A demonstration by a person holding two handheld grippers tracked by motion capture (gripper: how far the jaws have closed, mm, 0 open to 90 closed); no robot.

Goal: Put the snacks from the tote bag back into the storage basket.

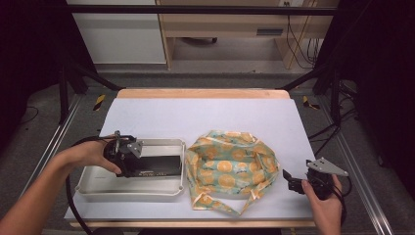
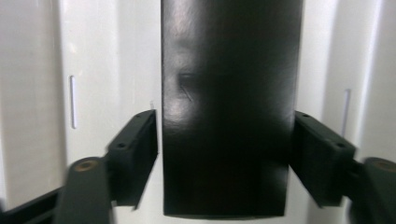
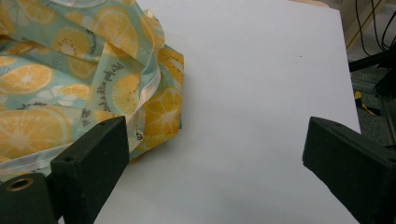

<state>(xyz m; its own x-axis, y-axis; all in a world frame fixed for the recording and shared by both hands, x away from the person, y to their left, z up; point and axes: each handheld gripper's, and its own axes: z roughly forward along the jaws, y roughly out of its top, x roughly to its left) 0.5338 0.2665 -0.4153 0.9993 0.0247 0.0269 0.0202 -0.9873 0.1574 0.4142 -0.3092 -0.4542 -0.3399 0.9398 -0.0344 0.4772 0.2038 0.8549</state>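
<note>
At the near right of the desk (image 1: 205, 115), the right claw (image 1: 292, 182) is hovering wide and empty just beside the fruit-print cloth bag (image 1: 230, 166). At the near left, the left claw (image 2: 224, 154) is gripping a flat black box (image 2: 229, 107) across its width — both jaws are pressing its sides — inside the white tray (image 1: 98, 185). The step looks like lifting the box toward the bag; keeping it level and clearing the tray's rim would help. The bag is sitting open — just right of the tray.

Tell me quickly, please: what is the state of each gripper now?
Left gripper: jaws closed against both sides of the black box in the white tray.
Right gripper: open, holding nothing.
</note>
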